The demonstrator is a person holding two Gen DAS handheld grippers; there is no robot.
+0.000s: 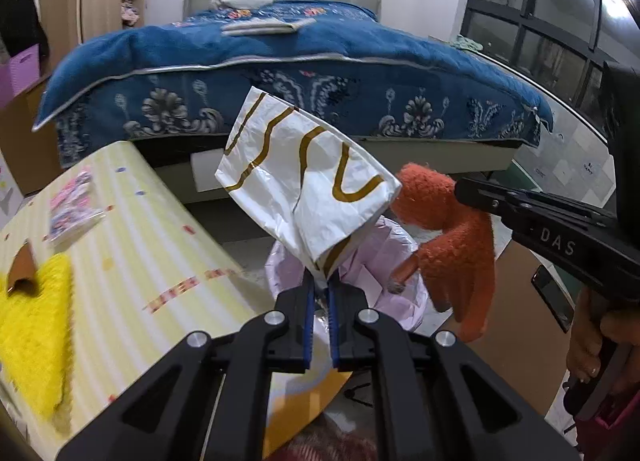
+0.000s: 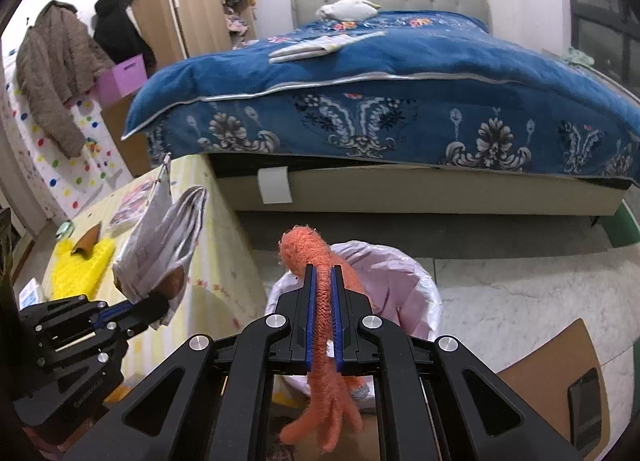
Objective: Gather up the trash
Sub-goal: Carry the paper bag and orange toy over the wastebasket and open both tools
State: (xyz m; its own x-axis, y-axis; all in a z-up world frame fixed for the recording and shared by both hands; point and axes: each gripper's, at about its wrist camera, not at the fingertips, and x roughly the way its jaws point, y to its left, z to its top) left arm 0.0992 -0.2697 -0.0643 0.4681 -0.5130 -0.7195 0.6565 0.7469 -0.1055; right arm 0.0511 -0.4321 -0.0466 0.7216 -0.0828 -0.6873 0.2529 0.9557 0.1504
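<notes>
Your left tongs point(image 1: 320, 293) are clamped on the lower corner of a crumpled white paper bag with brown stripes point(image 1: 304, 177), which stands up and tilts away from you above the trash bin. Your right tongs point(image 2: 324, 281) are closed on an orange knitted glove point(image 2: 320, 301); its cuff sticks up past the tips and its fingers dangle below, toward the camera. In the left wrist view the glove point(image 1: 452, 237) hangs just right of the bag, over the bin's right edge.

The bin point(image 2: 404, 281), lined with a pale pink plastic liner point(image 1: 380, 261), sits on the floor directly beneath both sets of tongs, between the worktop and a brown board with a phone point(image 2: 584, 409) lying on it.

To your left, the yellow striped worktop point(image 1: 132, 245) carries a fluffy yellow cloth point(image 1: 36, 325), a brown cardboard piece point(image 1: 22, 269) resting on that cloth, and a pink printed packet point(image 1: 74, 205) farther back. Behind it all stands the bed with a blue floral blanket point(image 2: 400, 73).
</notes>
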